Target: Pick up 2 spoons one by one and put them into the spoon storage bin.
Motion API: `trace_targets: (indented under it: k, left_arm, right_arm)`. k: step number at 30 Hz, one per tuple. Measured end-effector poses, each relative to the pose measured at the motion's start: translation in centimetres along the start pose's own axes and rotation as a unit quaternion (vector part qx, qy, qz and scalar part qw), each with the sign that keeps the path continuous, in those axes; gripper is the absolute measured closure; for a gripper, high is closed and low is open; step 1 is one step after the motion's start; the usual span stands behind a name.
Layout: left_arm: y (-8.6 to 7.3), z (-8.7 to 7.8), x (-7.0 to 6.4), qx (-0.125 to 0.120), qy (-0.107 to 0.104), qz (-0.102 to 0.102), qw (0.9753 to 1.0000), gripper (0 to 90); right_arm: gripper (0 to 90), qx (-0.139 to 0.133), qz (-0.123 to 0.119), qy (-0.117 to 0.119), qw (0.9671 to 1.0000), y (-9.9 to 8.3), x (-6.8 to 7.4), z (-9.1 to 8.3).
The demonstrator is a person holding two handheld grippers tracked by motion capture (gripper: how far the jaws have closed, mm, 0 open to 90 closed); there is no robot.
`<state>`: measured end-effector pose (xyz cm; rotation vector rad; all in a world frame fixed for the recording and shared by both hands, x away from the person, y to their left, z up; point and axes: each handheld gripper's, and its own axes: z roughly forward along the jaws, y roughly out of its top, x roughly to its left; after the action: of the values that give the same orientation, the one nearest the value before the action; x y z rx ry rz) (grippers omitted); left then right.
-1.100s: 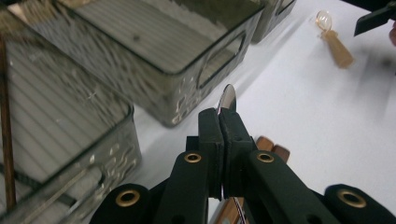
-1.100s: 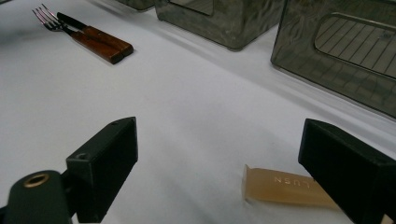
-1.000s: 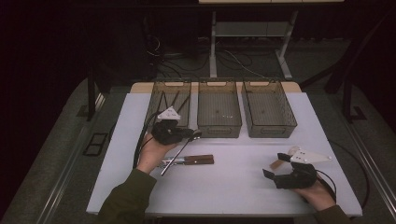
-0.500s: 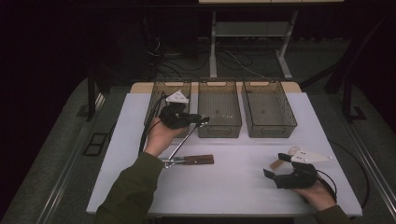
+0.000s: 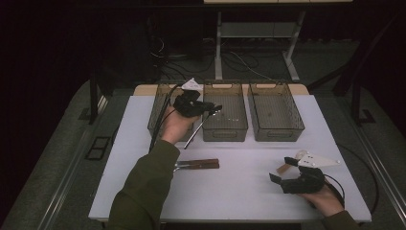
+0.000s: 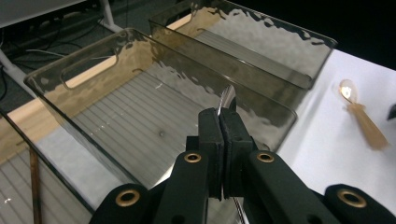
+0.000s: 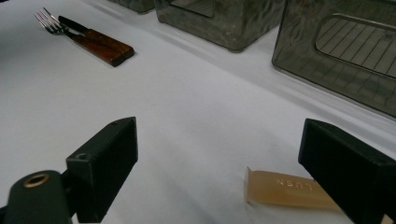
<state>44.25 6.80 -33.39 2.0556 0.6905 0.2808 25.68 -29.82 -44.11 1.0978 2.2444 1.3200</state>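
Our left gripper [image 6: 223, 122] has its fingers pressed tight on a thin metal utensil [image 5: 198, 128], pinching it near one end so the rest hangs down and toward the lower left in the high view. We can't tell for sure if it's a spoon or a knife. In the left gripper view the shiny tip pokes up just past the fingers, right over the middle bin [image 6: 140, 107].

Our right gripper [image 7: 219, 154], at the lower right of the high view, has its fingers spread wide, resting low over the desk [image 5: 239, 187] with a tan plastic spoon [image 7: 285, 189] lying between them, not gripped yet.

Further out, a fork and a wooden-handled knife [image 5: 197, 165] lie side by side on the desk at center left, and there are three bins in a row along the top.

What worries us: the grip is way off-center, so the utensil could pivot or slip out of the fingers. If we release too early, the dangling end could catch the bin's front wall and tip back onto the desk.
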Motion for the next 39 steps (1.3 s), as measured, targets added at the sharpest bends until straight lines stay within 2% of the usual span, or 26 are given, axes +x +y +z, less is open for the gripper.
trace_targets:
  k: [8,12,15,18,22,24,25,26,29,32,38,39]
  left_arm:
    - [2.0,1.9,1.4,-0.001,0.01,-0.001,0.9999,89.1]
    - [3.2,3.1,1.9,-0.01,0.015,-0.007,0.9998,89.1]
    - [4.0,3.8,2.3,-0.009,0.018,-0.001,0.9998,89.1]
    - [4.6,4.7,2.4,-0.022,0.017,-0.006,0.9996,89.1]
    - [5.1,6.2,2.5,-0.007,0.027,0.006,0.9996,89.1]
    - [5.2,6.9,2.6,-0.002,0.03,0.012,0.9995,89.1]
    - [5.2,7.4,2.5,-0.006,0.03,0.003,0.9995,89.0]
    - [5.2,7.7,2.6,-0.003,0.032,0.005,0.9995,89.1]
    - [4.9,8.6,2.8,0.012,0.038,0.015,0.9991,89.1]
    - [4.4,9.4,3.1,0.022,0.039,0.012,0.9989,89.0]
    - [3.6,10.2,3.2,0.038,0.038,0.008,0.9985,88.9]
    - [3.5,10.4,3.1,0.046,0.039,0.013,0.9981,88.9]
  right_arm:
    - [11.1,-0.002,0.004,0.0,1.0,0.0,-0.2,-0.1]
    - [11.1,-0.007,0.007,0.001,1.0,0.0,-0.1,-0.3]
    - [11.1,-0.006,0.007,0.002,1.0,0.0,-0.2,-0.3]
    - [11.1,-0.007,0.006,0.005,0.9999,0.0,-0.2,-0.2]
    - [11.1,-0.011,0.009,0.009,0.9999,0.0,-0.1,-0.3]
    - [11.1,-0.009,0.009,0.01,0.9999,0.1,0.0,-0.4]
    - [11.1,-0.011,0.008,0.011,0.9998,0.1,0.0,-0.3]
    - [11.1,-0.012,0.008,0.011,0.9998,0.1,0.0,-0.4]
    - [11.1,-0.014,0.01,0.011,0.9998,0.1,-0.1,-0.5]
    - [11.1,-0.014,0.011,0.011,0.9998,0.0,-0.2,-0.5]
    - [11.1,-0.015,0.01,0.013,0.9998,0.0,-0.2,-0.4]
    - [11.1,-0.015,0.011,0.013,0.9997,0.0,-0.2,-0.4]
